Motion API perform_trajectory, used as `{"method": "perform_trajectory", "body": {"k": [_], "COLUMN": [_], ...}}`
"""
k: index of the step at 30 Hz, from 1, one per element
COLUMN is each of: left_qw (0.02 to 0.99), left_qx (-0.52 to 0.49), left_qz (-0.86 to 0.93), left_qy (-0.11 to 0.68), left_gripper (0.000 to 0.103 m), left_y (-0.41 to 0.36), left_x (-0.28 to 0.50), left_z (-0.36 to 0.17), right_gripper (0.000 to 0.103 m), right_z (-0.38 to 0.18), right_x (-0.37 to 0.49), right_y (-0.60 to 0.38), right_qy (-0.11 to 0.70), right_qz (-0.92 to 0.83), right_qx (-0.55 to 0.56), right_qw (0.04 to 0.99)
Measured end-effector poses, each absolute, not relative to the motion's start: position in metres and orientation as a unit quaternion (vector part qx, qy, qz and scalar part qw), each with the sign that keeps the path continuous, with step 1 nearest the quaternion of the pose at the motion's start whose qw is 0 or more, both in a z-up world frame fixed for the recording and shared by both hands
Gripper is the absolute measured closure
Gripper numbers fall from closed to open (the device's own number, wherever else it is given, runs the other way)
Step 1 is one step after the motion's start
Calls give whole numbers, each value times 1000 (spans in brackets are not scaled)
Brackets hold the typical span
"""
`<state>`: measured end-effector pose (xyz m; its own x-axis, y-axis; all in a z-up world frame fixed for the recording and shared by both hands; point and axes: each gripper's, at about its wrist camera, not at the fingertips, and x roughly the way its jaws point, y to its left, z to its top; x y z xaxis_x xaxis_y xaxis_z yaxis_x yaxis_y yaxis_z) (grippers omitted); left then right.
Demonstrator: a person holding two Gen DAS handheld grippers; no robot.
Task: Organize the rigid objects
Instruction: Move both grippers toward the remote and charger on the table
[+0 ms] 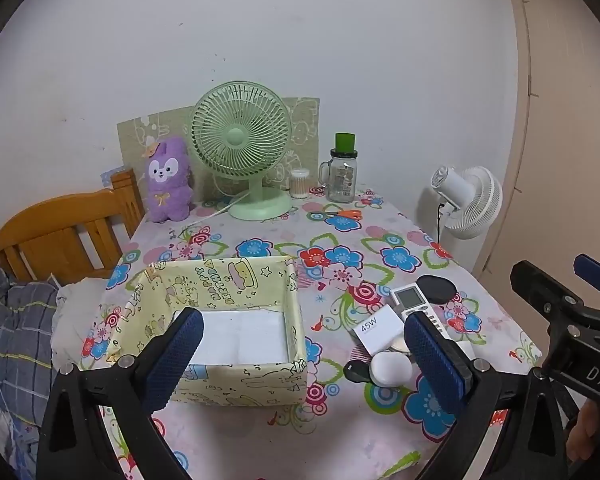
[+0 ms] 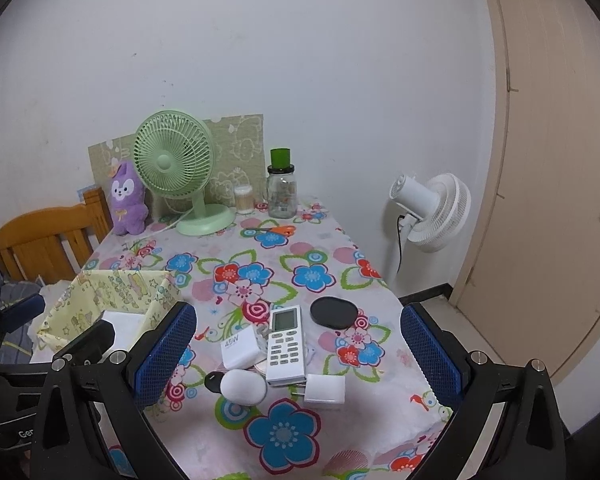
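Two legible labels: "45W" charger [image 2: 238,347], "HAPPY BIRTHDAY" box [image 1: 220,280].

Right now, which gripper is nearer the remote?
Right. The right gripper hangs open above the table with the remote between its fingers' line of sight; the left gripper, also open, sits over the yellow box, remote off to its right.

At the desk's far edge stand a purple plush [image 1: 168,180], green fan [image 1: 242,148] and glass jar [image 1: 342,176]; a white fan [image 2: 432,210] stands right.
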<state>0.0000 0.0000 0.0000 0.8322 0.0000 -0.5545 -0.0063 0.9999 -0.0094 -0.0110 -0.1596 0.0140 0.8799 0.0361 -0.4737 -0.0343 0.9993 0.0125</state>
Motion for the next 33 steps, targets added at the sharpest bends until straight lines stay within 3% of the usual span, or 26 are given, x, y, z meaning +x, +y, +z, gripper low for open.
{"method": "perform_trajectory", "body": {"k": [6,33], "left_qw": [958,966], "left_qx": [-1,-3], "left_qz": [-6,-15], "left_qy": [286,260], "left_gripper": [8,8], "left_y": [-4,-6], "left_x": [2,0], "left_z": [-1,-3], "right_gripper": [0,0], "right_z": [13,8], "right_x": [-11,-7], "right_y": [-159,-158], "right_qy": [244,248], "right_qz": [20,24], "right_qx": [4,5], "right_qw": [970,968]}}
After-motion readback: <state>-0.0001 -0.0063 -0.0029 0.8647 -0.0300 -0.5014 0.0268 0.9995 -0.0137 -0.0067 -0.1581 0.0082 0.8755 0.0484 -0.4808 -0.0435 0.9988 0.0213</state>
